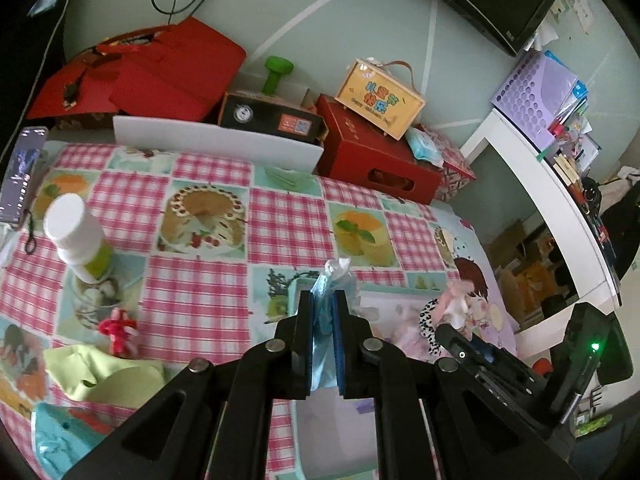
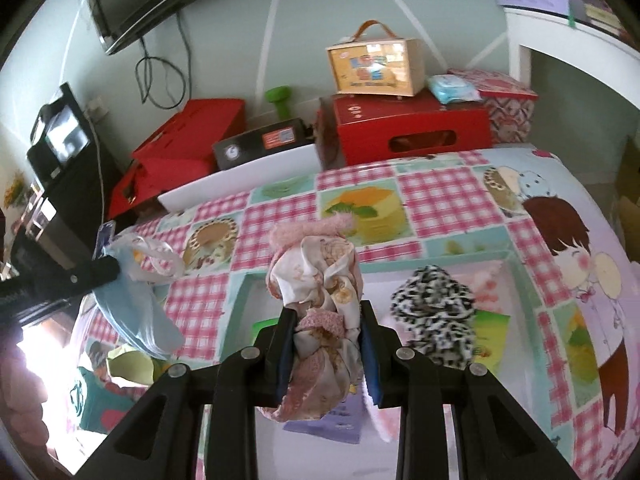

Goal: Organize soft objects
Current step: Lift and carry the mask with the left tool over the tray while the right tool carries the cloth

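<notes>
Left gripper (image 1: pixel 325 312) tight on blue plastic bag (image 1: pixel 326 304); right gripper (image 2: pixel 326 322) clamped around pink printed cloth bundle (image 2: pixel 316 280)

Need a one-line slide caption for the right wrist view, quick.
Right claw shut on a pink printed fabric bundle above the checked tablecloth, leopard-print cloth beside it.

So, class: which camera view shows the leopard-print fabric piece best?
The right wrist view: the leopard-print fabric piece appears large and whole beside the right gripper. The left wrist view catches only a small edge behind that gripper.
</notes>
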